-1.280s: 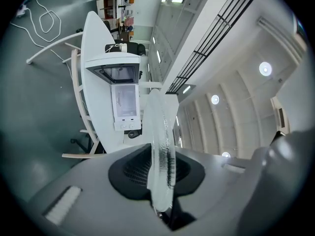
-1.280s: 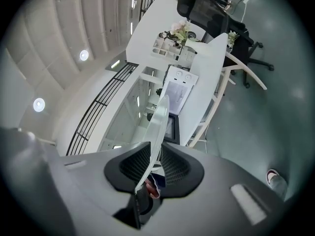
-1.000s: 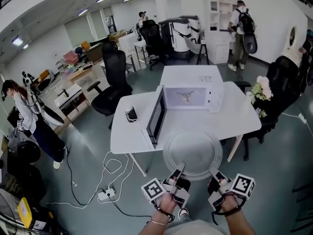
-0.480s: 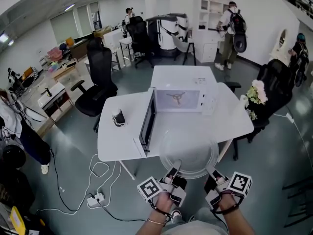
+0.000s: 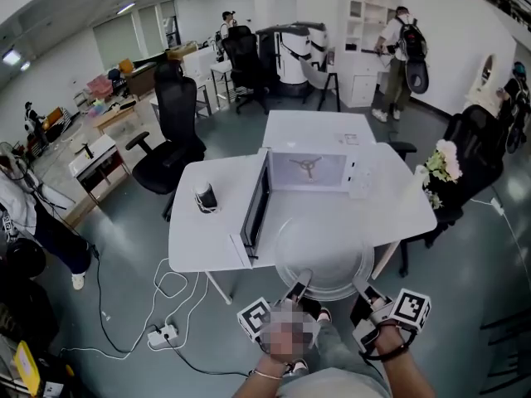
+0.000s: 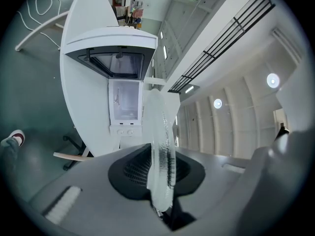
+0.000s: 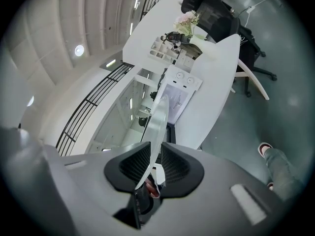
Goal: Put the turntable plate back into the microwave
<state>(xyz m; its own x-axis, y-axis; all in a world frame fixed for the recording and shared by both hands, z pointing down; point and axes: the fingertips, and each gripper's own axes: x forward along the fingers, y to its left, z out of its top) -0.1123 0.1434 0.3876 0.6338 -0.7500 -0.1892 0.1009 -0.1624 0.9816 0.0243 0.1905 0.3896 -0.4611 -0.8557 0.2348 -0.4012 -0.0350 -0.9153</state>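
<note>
Plate [image 5: 324, 255] rim in left gripper [image 5: 303, 283], right gripper [image 5: 362, 289]; microwave [image 5: 314, 172] open

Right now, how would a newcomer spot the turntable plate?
Find the white table with the open microwave. In front of it, over the table's near edge, hangs the turntable plate: the only clear glass disc, its near rim pinched by the left gripper and right gripper.
</note>
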